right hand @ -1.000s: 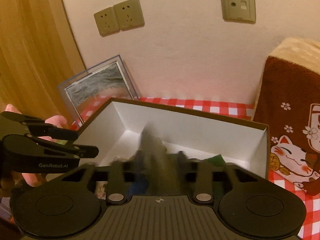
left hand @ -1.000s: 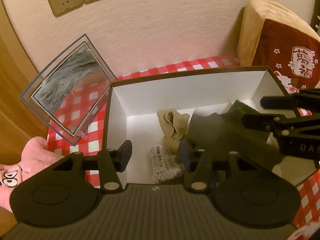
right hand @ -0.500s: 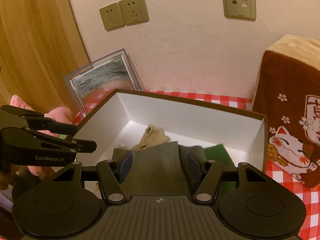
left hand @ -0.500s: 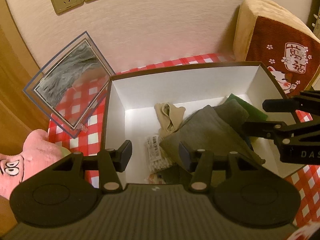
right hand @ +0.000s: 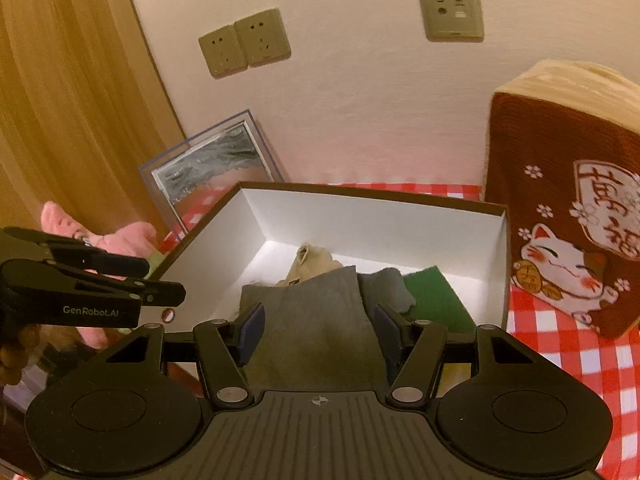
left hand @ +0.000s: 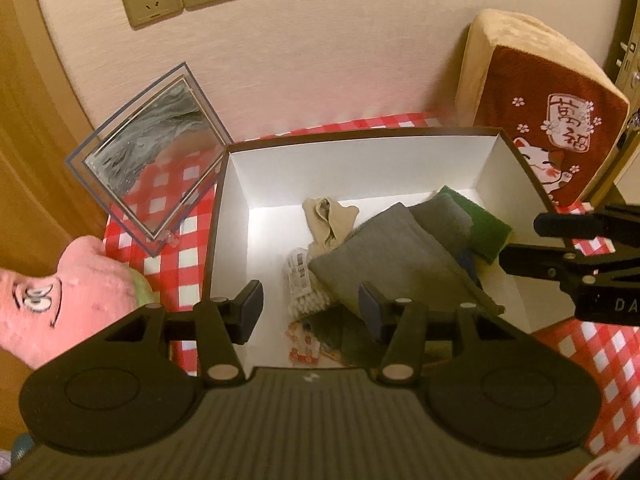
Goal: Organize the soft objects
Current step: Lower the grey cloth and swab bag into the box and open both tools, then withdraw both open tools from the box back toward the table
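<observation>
Open box (left hand: pixel 360 160) on the bench (left hand: pixel 168 216), cloths inside.
In the box, the folded cloth (left hand: pixel 384 256) lies at centre, a crumpled stocking (left hand: pixel 328 220) at its 11 o'clock, a pad (left hand: pixel 480 224) at 2 o'clock. A framed picture (left hand: pixel 148 160) leans at the box's 10 o'clock, a cushion (left hand: pixel 536 120) at 2 o'clock, a plush toy (left hand: pixel 60 292) at 8 o'clock.

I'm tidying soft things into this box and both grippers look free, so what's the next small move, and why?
Probably swing the left gripper toward the pink plush toy. The grey cloth already lies in the white box with both grippers open above it, while the plush sits outside on the checked cloth, on the left gripper's side.
</observation>
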A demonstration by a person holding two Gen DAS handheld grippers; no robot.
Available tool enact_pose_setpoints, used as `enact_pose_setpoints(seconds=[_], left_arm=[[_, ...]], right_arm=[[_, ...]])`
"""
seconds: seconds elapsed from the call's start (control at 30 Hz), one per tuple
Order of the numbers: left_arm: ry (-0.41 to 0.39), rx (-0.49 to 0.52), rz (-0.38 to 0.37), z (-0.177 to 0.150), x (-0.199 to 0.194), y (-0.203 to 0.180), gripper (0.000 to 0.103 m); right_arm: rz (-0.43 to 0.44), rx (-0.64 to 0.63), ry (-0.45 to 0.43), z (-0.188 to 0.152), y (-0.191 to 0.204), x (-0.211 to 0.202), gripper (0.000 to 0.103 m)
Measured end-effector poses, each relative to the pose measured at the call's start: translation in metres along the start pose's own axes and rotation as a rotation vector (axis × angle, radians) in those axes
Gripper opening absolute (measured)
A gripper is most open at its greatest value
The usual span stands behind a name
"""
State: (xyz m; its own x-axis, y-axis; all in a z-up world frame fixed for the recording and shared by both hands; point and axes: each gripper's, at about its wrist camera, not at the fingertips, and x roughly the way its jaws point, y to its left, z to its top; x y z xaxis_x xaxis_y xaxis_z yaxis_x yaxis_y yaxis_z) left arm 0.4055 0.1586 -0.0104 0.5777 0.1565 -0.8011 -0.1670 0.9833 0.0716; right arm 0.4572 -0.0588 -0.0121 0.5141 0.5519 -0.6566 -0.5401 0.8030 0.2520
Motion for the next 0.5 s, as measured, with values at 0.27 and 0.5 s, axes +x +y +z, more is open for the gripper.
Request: enact_pose_setpoints(seconds=[0.27, 0.5], left_arm=[[-0.033, -0.02, -0.013, -0.017, -0.033, -0.007, 0.052], [-0.066, -0.05, -0.025, -0.041, -0.066, -0.01, 0.057]], right_arm=[[0.025, 0.047, -0.026, -0.016, 0.007, -0.032, 0.065], [0.043, 0.054, -0.059, -0.031, 0.016, -0.063, 0.07]])
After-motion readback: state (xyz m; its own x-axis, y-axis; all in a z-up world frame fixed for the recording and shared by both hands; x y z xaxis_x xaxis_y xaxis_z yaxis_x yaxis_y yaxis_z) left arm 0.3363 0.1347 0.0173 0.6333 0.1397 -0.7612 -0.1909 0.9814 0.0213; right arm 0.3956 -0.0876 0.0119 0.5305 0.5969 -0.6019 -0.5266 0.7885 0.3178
